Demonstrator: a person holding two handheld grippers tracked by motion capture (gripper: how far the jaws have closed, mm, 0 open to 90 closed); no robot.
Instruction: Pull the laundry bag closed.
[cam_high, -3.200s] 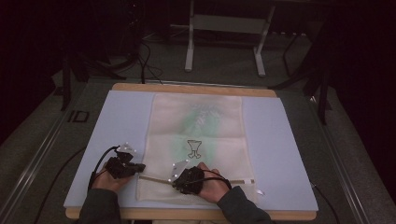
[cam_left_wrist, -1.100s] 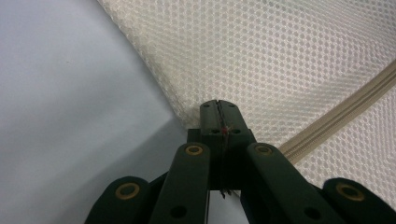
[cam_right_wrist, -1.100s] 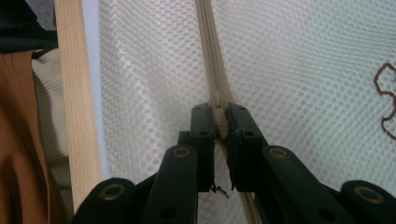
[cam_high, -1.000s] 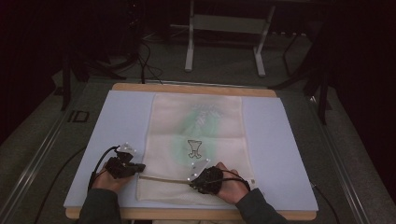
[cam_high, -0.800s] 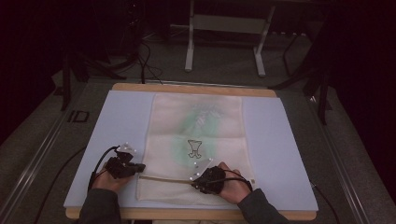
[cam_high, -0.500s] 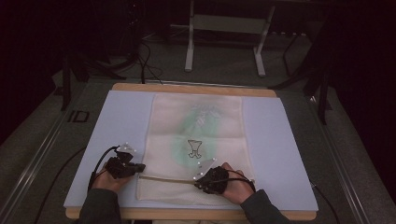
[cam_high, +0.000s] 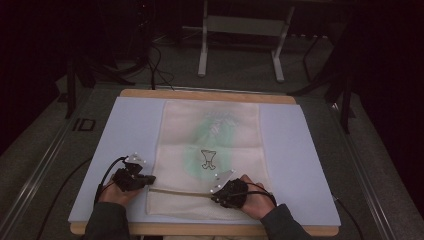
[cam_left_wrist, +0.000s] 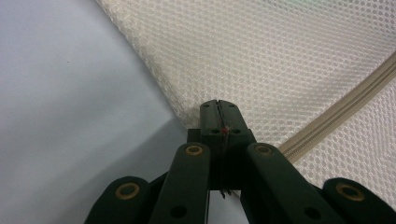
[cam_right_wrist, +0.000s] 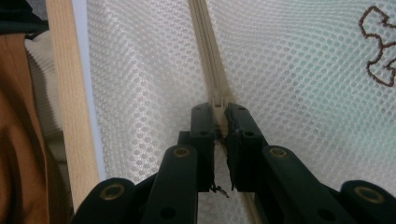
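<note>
A cream mesh bag (cam_high: 212, 150) with a green item inside lies flat on the pale blue mat (cam_high: 125, 130). Its zipper (cam_high: 180, 191) runs across the near end. My left gripper (cam_high: 150, 180) is at the bag's left edge, its jaws shut on the mesh bag (cam_left_wrist: 280, 56) where the zipper (cam_left_wrist: 345, 105) ends; its tip (cam_left_wrist: 219, 105) pinches the fabric. My right gripper (cam_high: 216, 194) sits further right on the zipper, shut on the zipper pull (cam_right_wrist: 218, 100), with the zipper track (cam_right_wrist: 203, 42) running away ahead of its tip (cam_right_wrist: 219, 111).
The mat lies on a wooden board (cam_high: 210, 95) whose near edge (cam_right_wrist: 65, 93) is close beside my right gripper. A small brown embroidered figure (cam_high: 207, 159) marks the bag's middle. Metal stand legs (cam_high: 240, 40) and cables lie on the dark floor beyond.
My right gripper has slid to the right along the zipper, away from the left gripper, which has stayed at the bag's left edge.
</note>
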